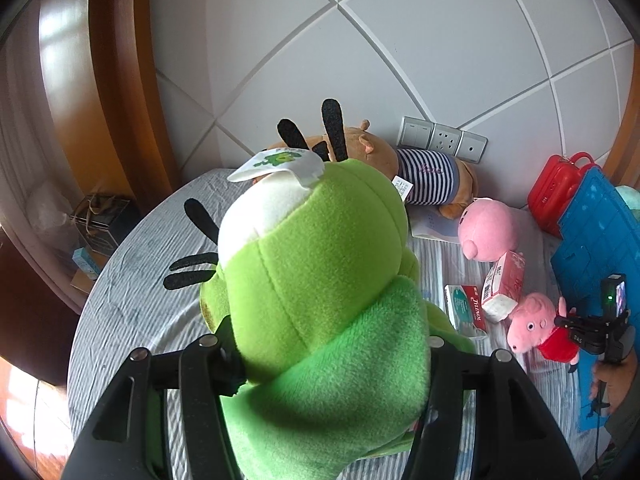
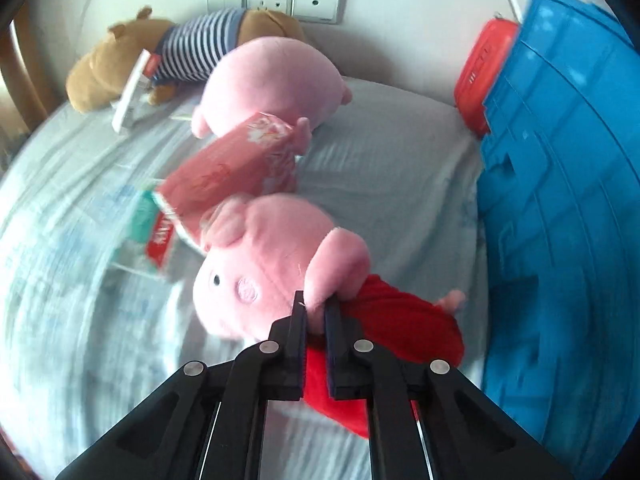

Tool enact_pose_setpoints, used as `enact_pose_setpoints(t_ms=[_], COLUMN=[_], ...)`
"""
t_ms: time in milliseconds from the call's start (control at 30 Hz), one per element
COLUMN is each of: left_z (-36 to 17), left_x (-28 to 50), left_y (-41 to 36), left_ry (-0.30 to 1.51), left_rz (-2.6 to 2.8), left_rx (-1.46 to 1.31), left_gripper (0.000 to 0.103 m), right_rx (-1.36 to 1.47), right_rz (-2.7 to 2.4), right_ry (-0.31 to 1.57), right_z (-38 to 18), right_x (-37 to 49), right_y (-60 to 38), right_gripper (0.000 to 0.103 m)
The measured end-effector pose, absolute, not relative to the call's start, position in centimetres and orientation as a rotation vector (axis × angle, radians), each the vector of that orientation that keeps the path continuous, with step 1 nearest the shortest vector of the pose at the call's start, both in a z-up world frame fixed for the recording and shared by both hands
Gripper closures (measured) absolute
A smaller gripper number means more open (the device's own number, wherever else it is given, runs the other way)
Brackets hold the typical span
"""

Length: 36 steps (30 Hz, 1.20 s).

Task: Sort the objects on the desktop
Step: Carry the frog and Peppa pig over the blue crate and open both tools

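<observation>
The counter (image 1: pixel 132 304), under a wrinkled pale striped cloth, carries the scattered toys and boxes. At its right edge stands a blue plastic crate (image 2: pixel 560 208) with a red toy suitcase (image 2: pixel 478 80) touching its far corner. The green frog plush (image 1: pixel 320 280) fills the left wrist view, lifted above the cloth and clamped between the left gripper (image 1: pixel 332 364) jaws. Against the wall lies a brown bear plush (image 2: pixel 120 60) in a striped shirt, and just beside it a plain pink pig plush (image 2: pixel 272 80). The right gripper (image 2: pixel 316 316) jaws are closed on the Peppa Pig plush (image 2: pixel 272 264) near its ear and red dress. Behind it a red tissue pack (image 2: pixel 236 168) leans over a green-and-red carton (image 2: pixel 152 228).
</observation>
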<state>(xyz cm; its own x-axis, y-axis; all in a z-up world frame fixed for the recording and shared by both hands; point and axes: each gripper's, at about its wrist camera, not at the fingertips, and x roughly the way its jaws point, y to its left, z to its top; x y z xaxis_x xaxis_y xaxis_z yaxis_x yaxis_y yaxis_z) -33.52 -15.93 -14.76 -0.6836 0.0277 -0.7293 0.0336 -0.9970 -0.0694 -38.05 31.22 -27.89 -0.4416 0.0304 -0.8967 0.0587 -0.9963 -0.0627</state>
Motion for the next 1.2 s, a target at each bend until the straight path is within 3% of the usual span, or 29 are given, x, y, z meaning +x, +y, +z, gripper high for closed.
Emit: enact_pose_setpoints(t_ms=[133,633,900,1200], left_z=[-13.3,-8.2,-3.0,4.2], left_x=[-31.9,-27.3,-24.9,-23.4], left_y=[-16.4,-12.3,-4.4,11.1], left_ry=[0.124,0.086,0.022,-0.034], left_rz=[-2.893,-3.039,-3.147,-3.345], left_rx=[1.243,1.271,1.170,1.038], left_gripper=[0.048,0.048,0.048,0.048], right_rx=[1.589,1.262,1.057,0.916], right_rz=[-2.641,-2.736,-2.886,-3.050], right_ry=[0.050,0.061,-0.015,-0.081], right_z=[-24.3,-8.9,-1.4,3.0], right_x=[-34.5,-21.9,-14.7,-8.5], right_y=[30.0,26.6,34.5,47.4], right_gripper=[0.096,0.096,0.096,0.096])
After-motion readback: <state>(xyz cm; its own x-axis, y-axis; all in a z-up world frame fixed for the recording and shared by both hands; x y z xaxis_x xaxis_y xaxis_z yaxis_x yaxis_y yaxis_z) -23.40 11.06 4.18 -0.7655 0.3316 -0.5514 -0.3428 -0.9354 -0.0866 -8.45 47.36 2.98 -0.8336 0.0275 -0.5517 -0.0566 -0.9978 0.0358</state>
